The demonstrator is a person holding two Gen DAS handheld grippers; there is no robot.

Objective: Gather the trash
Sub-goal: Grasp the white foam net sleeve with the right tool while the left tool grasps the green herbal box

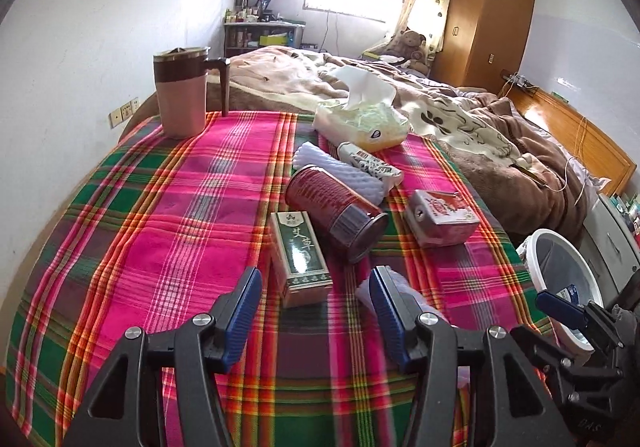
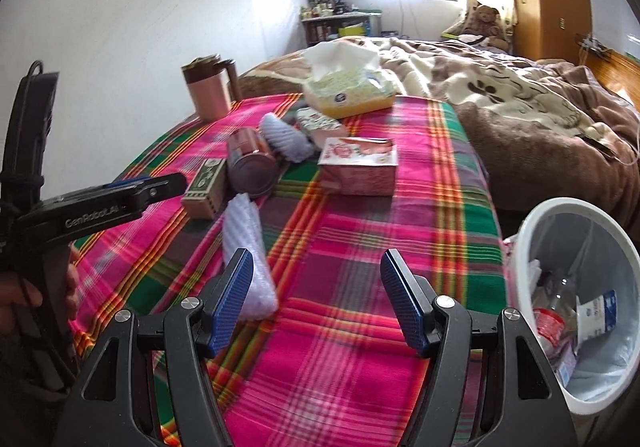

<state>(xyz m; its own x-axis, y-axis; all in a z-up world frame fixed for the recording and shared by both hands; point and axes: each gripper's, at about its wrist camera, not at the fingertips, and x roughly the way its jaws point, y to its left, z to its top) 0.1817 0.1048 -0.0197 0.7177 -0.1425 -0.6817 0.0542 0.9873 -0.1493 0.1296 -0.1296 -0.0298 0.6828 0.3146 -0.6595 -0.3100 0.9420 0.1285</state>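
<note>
A worktop covered with a pink, green and red plaid cloth [image 1: 168,215] holds scattered trash. The left gripper [image 1: 316,299] hovers with its blue-padded jaws wide apart and empty, just before a green and white upright-printed cardboard box [image 1: 300,259]. Beside the box lies a dark red cylindrical can [image 1: 336,211] on its side, with a white foam net sleeve [image 1: 340,167] behind it and a pink and white opened carton [image 1: 444,217] to the right. A second white foam net sleeve [image 2: 250,259] lies near the right gripper [image 2: 316,287], whose jaws are also spread and empty. A white round bin [image 2: 540,219] with bottles inside stands at the worktop's right edge.
</note>
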